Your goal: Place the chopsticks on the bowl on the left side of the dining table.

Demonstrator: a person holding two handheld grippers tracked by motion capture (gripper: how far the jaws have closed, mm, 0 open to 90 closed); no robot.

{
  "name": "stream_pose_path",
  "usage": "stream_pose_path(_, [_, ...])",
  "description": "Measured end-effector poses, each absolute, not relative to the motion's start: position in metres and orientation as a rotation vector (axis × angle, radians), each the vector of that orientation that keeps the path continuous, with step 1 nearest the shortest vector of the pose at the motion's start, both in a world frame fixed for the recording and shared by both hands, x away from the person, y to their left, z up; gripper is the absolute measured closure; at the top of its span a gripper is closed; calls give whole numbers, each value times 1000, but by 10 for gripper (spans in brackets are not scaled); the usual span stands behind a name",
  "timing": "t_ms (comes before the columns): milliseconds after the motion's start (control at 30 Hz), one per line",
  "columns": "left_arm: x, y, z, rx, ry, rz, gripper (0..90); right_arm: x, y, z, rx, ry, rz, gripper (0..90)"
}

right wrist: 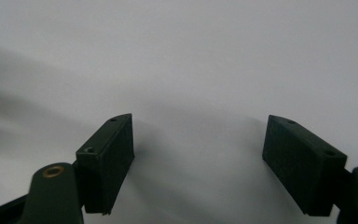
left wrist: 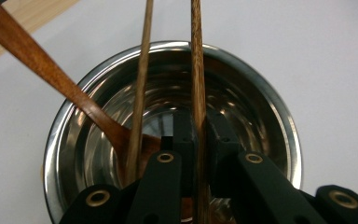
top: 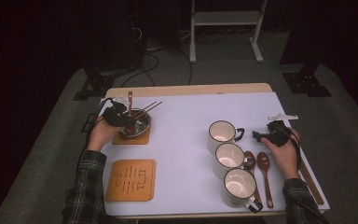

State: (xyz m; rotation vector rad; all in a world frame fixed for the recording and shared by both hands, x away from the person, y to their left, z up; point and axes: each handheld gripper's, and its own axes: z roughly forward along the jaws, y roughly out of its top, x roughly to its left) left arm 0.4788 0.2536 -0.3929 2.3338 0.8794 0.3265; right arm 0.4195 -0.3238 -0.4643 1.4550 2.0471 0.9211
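A steel bowl [left wrist: 270, 107] stands on a wooden coaster [top: 140, 138] at the table's left. In it lean a wooden spoon [left wrist: 42, 65] and two chopsticks. My left gripper [left wrist: 198, 128] reaches down into the bowl and is shut on one chopstick [left wrist: 196, 70]. The other chopstick [left wrist: 142, 74] rests just outside the jaws, against the spoon. In the high view the left gripper [top: 116, 114] sits at the bowl's [top: 145, 125] left rim. My right gripper [top: 257, 136] hovers by the far mug, and its jaws [right wrist: 198, 140] stand wide open over bare white table.
Three white mugs [top: 229, 155] stand in a diagonal row at the right, with two wooden spoons [top: 264, 163] beside them. A second, slotted coaster [top: 131, 179] lies near the front left. Long wooden sticks [top: 311, 183] lie along the right edge.
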Motion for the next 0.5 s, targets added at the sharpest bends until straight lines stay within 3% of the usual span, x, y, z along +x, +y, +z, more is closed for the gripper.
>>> stream_pose_path(500, [482, 254, -402, 2356, 895, 334, 833, 419, -324, -464, 1456, 2047, 922, 231])
